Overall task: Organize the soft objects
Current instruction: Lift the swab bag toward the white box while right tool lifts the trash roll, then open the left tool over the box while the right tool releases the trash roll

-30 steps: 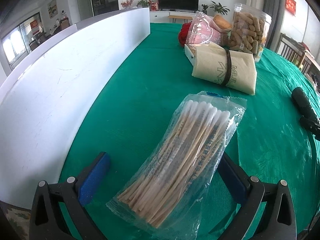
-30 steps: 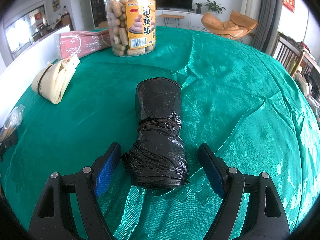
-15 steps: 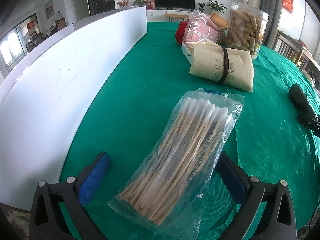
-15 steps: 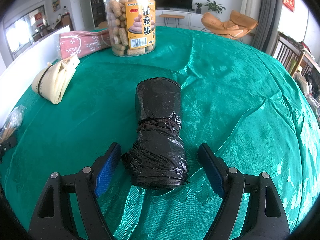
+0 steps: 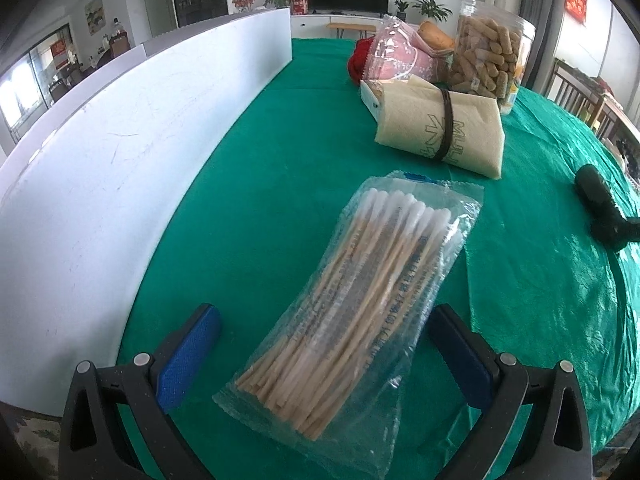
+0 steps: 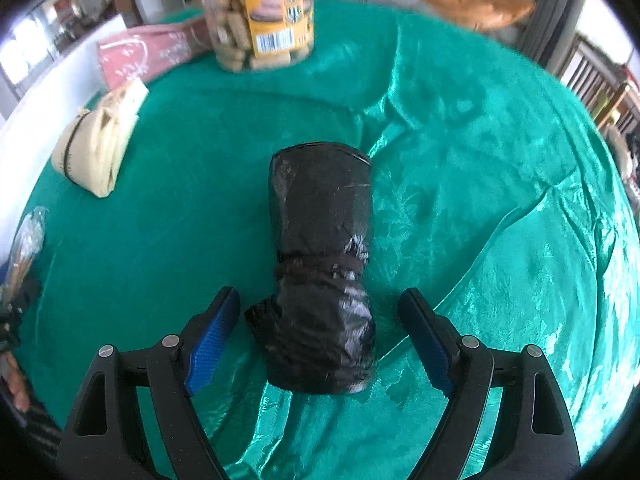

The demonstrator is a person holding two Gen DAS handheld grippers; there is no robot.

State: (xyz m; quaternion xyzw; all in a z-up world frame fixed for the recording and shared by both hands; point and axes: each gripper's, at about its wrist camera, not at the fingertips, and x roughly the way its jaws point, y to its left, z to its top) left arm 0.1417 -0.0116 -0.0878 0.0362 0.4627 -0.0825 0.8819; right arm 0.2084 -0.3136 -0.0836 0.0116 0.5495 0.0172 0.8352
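A clear bag of cotton swabs (image 5: 360,300) lies on the green tablecloth (image 5: 280,184) between the open jaws of my left gripper (image 5: 324,320), not clamped. A black plastic bag roll (image 6: 320,264) lies between the open jaws of my right gripper (image 6: 320,312), not clamped; it also shows in the left wrist view (image 5: 600,208). A beige folded cloth bag with a black band (image 5: 440,132) lies farther back; it also shows in the right wrist view (image 6: 100,144). A pink packet (image 5: 396,56) lies behind it.
A white board (image 5: 120,160) stands along the table's left side. A clear jar of snacks (image 5: 488,52) stands at the back, seen close in the right wrist view (image 6: 260,12). A red object (image 5: 358,62) sits by the pink packet. Chairs stand beyond the table's right edge.
My right gripper has tipped down and moved forward over the black roll; the view is blurred. My left gripper has backed off slightly from the swab bag. Both stay open.
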